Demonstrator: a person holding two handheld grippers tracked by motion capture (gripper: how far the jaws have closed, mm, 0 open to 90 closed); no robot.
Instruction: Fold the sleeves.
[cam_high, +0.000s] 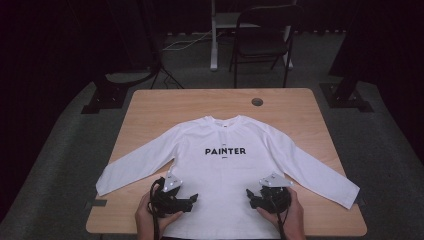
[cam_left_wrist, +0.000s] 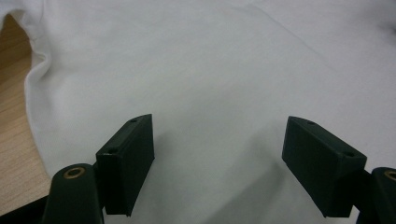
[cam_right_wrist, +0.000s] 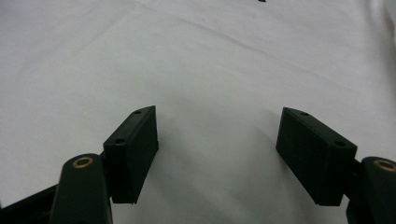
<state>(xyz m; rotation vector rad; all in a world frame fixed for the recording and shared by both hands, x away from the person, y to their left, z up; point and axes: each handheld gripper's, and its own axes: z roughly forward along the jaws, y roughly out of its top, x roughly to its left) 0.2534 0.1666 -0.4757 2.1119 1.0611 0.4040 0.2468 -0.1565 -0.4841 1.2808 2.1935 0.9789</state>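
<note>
On the wooden table (cam_high: 150, 102) a white long-sleeved shirt (cam_high: 225, 170) lies flat, print up, collar on the far side and hem at the near edge, its sleeves spread out to both sides. Both tongs rest over the lower part of the shirt body: the left gripper (cam_high: 192, 200) near the left side seam, the right gripper (cam_high: 250, 196) near the right one. Each has its jaws spread wide and pinches nothing; the cloth lies directly under them. The hem is nearest to both hands, so I think a fold starts there.
</note>
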